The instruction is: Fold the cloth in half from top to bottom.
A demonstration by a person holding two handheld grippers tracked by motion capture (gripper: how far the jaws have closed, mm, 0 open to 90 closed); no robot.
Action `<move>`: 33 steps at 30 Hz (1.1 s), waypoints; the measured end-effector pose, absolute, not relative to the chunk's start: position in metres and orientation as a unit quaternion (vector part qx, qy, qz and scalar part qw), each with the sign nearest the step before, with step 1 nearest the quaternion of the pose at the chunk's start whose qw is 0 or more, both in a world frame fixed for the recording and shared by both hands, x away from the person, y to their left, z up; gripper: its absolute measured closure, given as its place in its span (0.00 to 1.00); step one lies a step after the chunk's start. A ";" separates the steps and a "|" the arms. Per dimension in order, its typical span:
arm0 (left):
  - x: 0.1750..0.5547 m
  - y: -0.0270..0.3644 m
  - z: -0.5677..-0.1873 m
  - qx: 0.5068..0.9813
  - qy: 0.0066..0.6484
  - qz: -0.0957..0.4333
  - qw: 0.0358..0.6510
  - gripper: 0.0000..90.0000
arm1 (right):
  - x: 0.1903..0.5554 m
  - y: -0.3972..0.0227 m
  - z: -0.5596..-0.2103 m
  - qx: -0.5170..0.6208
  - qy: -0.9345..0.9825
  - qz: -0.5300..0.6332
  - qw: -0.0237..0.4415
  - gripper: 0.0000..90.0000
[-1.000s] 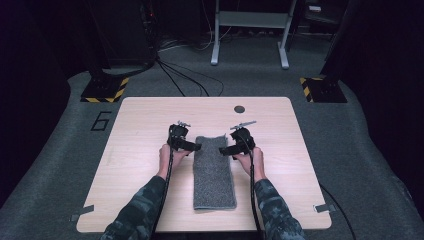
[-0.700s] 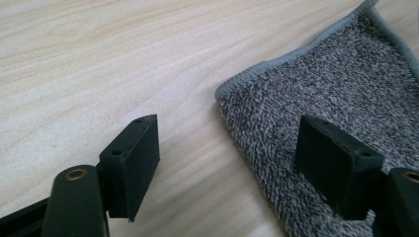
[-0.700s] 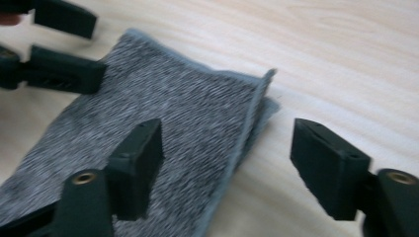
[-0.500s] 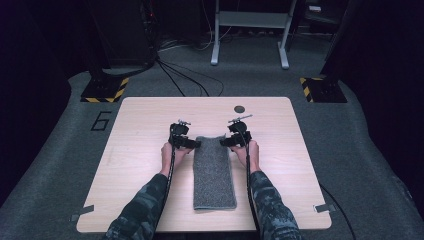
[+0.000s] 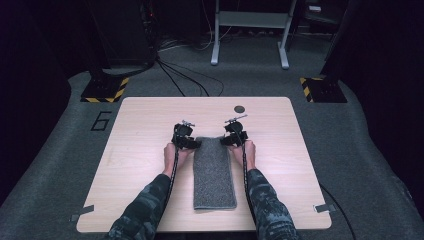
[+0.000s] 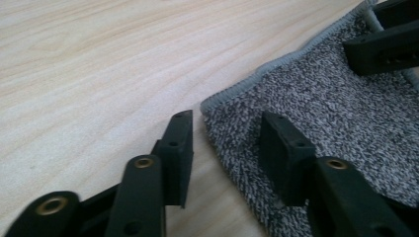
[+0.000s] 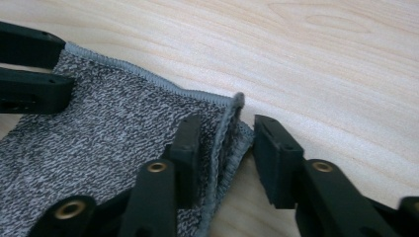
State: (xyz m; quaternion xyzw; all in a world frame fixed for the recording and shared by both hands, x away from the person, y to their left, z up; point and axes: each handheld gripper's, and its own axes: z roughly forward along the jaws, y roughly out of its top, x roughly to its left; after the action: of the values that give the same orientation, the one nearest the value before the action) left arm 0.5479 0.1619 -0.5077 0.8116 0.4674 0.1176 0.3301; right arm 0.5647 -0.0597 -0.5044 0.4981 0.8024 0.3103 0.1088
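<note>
High view overhead; both gripper views close, sharing the grey towel [image 5: 214, 172].

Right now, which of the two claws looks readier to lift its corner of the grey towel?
Probably the right gripper: its jaws have just been closing, and the grey towel corner already bunches up between them. The left gripper has been closing too, but its corner lies flat, one jaw on cloth, one on the table.

camouflage sleeves [image 5: 145, 210], black grippers with brass screws [image 7: 156, 167] and black cables [image 5: 173, 170].
</note>
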 end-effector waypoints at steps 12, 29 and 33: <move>0.545 0.157 -0.509 0.816 0.458 0.122 0.331 0.94 | 0.558 -0.059 -0.509 0.483 0.803 0.328 0.119 0.94; 0.537 0.163 -0.501 0.805 0.452 0.141 0.358 0.98 | 0.547 -0.058 -0.503 0.475 0.797 0.346 0.138 0.95; 0.535 0.165 -0.495 0.801 0.451 0.144 0.365 0.98 | 0.545 -0.057 -0.499 0.469 0.795 0.356 0.144 0.95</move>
State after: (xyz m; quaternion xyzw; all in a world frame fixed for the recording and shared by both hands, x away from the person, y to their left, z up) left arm 0.5348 0.1654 -0.4954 0.8013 0.4514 0.1443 0.3652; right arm 0.5450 -0.0575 -0.4986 0.4692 0.7952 0.3561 0.1439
